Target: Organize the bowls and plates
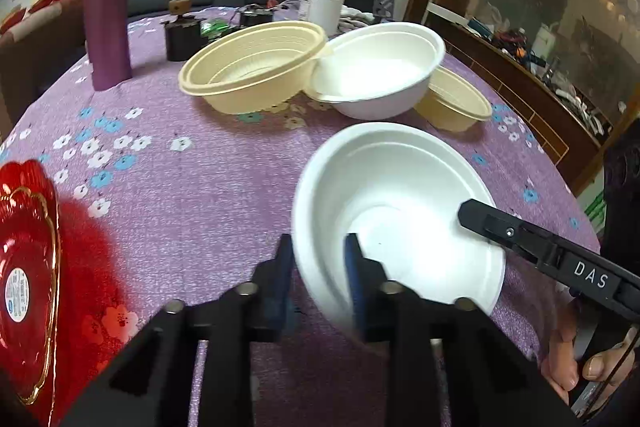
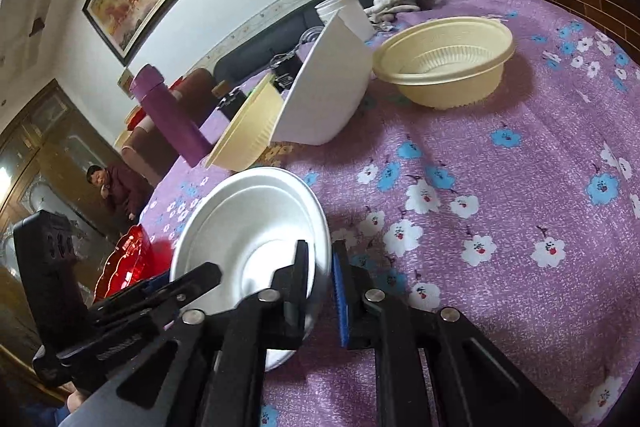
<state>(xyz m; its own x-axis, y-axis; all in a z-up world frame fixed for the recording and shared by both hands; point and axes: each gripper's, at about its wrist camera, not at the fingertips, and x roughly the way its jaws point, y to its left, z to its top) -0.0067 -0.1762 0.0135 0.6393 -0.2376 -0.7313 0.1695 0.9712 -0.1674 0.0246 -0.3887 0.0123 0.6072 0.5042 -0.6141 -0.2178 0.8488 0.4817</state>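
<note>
Item: white foam bowl [image 1: 396,211], nearest you on the purple floral tablecloth [image 1: 192,187], tipped up on edge with its opening toward the left wrist camera.

Grip, left: your left gripper [image 1: 318,267] straddles the near rim, one finger outside the wall and one inside. The jaws sit apart; whether the pads actually pinch the foam cannot be told.

Grip, right: your right gripper [image 2: 320,279] straddles the opposite rim the same way, one finger inside the bowl, the blue-padded one outside. Contact looks close, but a firm clamp cannot be confirmed.

Other stock: second white foam bowl [image 1: 376,71] leaning tilted between a large cream plastic bowl [image 1: 252,63] and a smaller cream plastic bowl [image 1: 456,99]; red plate [image 1: 28,267] at the left table edge.

Step in hand, as judged: picking up the near bowl with both grippers, for stacking with its white match.

Next move calls for: closing both grips gently, since foam is likely to dent; lifting level; then nesting it squarely into the tilted white bowl, which may slide when touched.
</note>
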